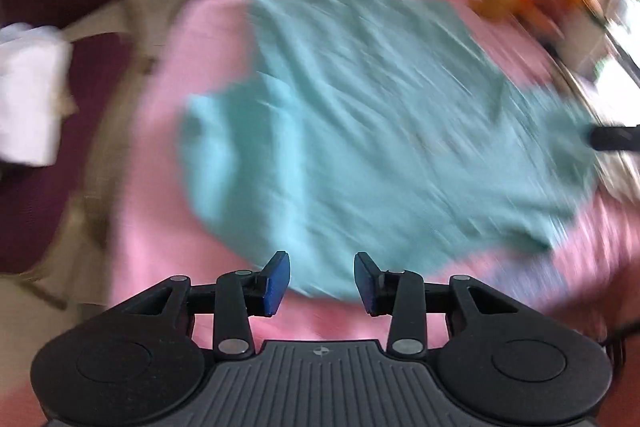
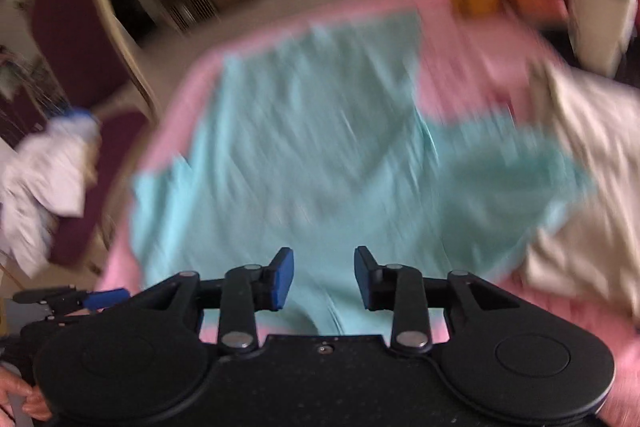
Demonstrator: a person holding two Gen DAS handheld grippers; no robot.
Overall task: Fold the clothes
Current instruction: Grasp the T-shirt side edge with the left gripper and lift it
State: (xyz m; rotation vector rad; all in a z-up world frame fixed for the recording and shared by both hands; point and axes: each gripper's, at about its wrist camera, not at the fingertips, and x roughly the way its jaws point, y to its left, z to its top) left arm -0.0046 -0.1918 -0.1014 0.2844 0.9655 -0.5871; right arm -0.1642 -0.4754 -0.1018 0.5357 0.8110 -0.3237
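I have the crumpled teal cotton T-shirt (image 1: pixel 360 131) spread on the pink tablecloth (image 1: pixel 152 187), unfolded. My left gripper (image 1: pixel 322 281) and right gripper (image 2: pixel 324 277) hover at its six o'clock hem, jaws apart, empty. Next I'd pinch a sleeve. Motion blur hides the seams.

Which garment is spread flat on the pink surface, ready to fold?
The teal shirt, lying spread out in front of both open grippers. The white garment sits bunched on the maroon chair.
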